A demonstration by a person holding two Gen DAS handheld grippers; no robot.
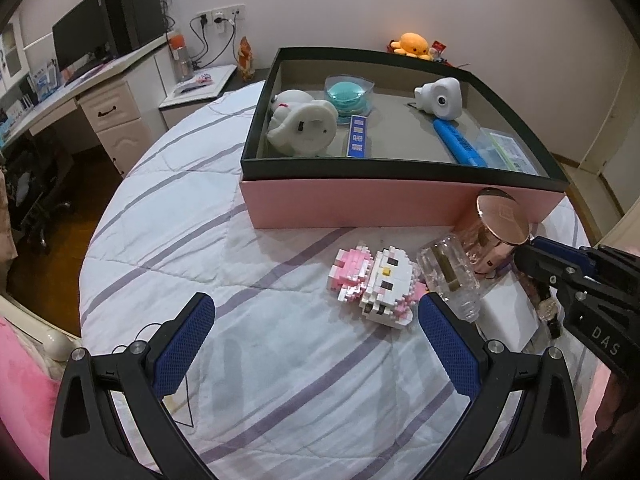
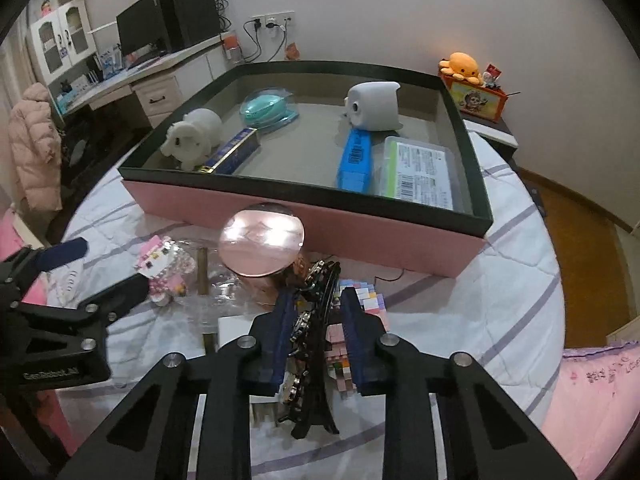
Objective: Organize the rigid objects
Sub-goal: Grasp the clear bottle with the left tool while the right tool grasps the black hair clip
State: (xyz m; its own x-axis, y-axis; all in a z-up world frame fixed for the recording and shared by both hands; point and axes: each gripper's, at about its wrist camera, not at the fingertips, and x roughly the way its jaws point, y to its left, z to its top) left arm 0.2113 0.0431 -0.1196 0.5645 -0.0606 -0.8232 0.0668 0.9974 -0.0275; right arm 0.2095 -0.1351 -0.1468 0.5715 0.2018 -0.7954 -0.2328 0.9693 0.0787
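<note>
A pink box (image 1: 360, 204) with a dark rim sits on the striped bed and holds a white piggy bank (image 1: 300, 124), a teal case (image 1: 348, 94), a white camera (image 1: 438, 98), a blue stick (image 1: 460, 142) and a clear packet (image 2: 420, 168). In front of it lie a pink-and-white block kitty (image 1: 380, 280), a clear bottle with a copper cap (image 1: 496, 224) and a white block (image 1: 508, 312). My left gripper (image 1: 316, 320) is open, low over the bed by the kitty. My right gripper (image 2: 316, 304) is shut on a black jewelled hair clip (image 2: 316, 332) above a pastel block toy (image 2: 368, 292).
A desk with monitor and drawers (image 1: 112, 120) stands at the left, a nightstand (image 1: 200, 88) behind the bed. An orange plush octopus (image 2: 460, 66) sits on a red box at the back right. Wooden floor (image 2: 580, 248) lies right of the bed.
</note>
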